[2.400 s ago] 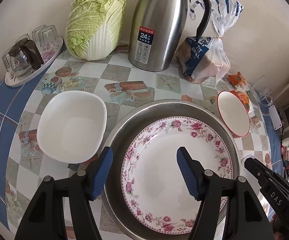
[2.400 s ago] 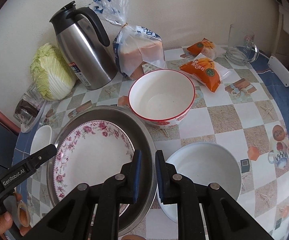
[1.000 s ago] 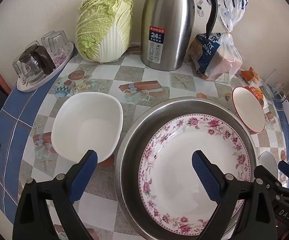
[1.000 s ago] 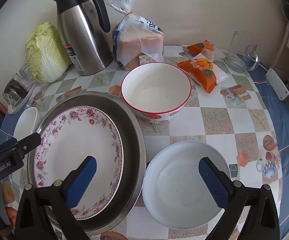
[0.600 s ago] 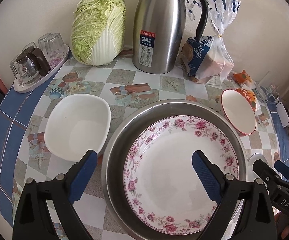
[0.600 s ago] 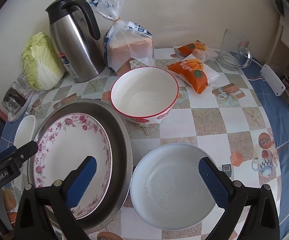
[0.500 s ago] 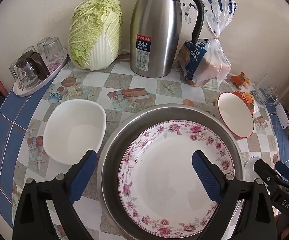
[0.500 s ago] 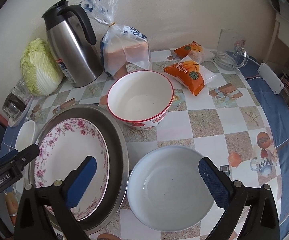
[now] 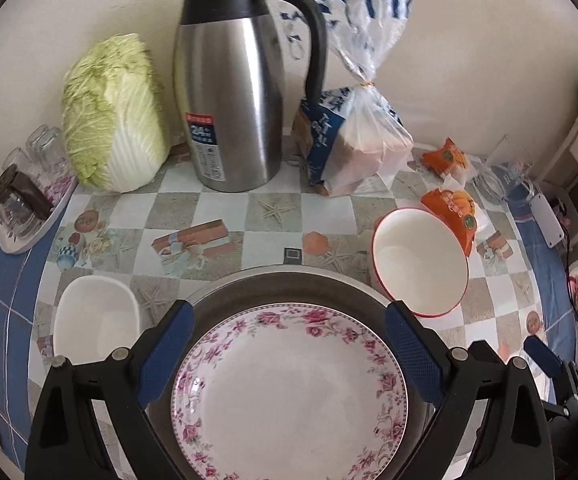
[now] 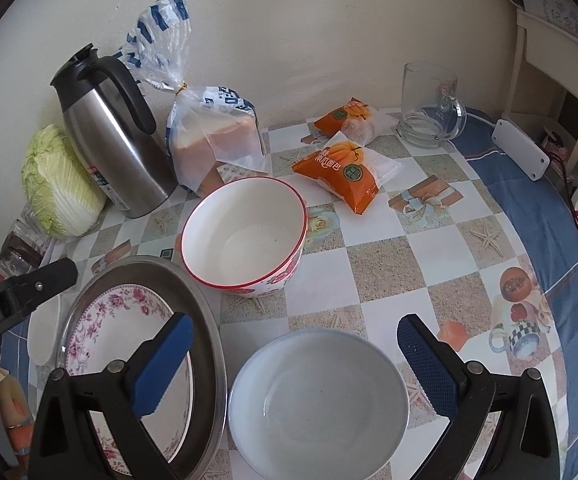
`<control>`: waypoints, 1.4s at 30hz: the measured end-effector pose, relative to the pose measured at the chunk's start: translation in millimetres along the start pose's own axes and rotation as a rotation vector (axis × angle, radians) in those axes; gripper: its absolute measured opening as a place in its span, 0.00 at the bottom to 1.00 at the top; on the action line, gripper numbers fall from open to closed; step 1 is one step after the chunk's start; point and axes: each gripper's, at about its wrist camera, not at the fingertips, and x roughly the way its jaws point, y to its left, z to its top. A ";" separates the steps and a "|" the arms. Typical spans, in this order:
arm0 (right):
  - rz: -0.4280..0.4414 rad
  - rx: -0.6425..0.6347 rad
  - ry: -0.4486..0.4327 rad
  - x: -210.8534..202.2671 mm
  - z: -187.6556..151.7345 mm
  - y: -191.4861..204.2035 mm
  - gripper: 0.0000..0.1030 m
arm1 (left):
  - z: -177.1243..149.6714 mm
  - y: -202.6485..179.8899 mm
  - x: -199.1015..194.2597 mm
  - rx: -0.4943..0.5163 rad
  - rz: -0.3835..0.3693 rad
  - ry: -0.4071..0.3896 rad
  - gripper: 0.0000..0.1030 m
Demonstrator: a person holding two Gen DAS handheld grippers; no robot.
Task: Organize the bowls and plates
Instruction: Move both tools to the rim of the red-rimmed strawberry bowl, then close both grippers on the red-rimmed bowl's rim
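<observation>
Stacked: floral plate inside steel basin.
Outstanding: red-rimmed bowl, white bowl, square dish apart on bench.
Left hand-held gripper: wide open, empty.
Right hand-held gripper: wide open, empty.

Pink-rose-rimmed white plate, red-rimmed white bowl, plain white bowl, blue-padded black claws.

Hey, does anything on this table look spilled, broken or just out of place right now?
Nothing looks spilled or broken. The floral plate sits flat in the steel pan, and the red-rimmed bowl, pale bowl and white dish stand upright and empty. Both grippers hang open.
</observation>
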 end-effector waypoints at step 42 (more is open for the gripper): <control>0.054 0.018 0.212 116.7 54.7 -1.0 0.14 | 46.1 -69.2 110.0 0.001 -0.139 0.210 0.10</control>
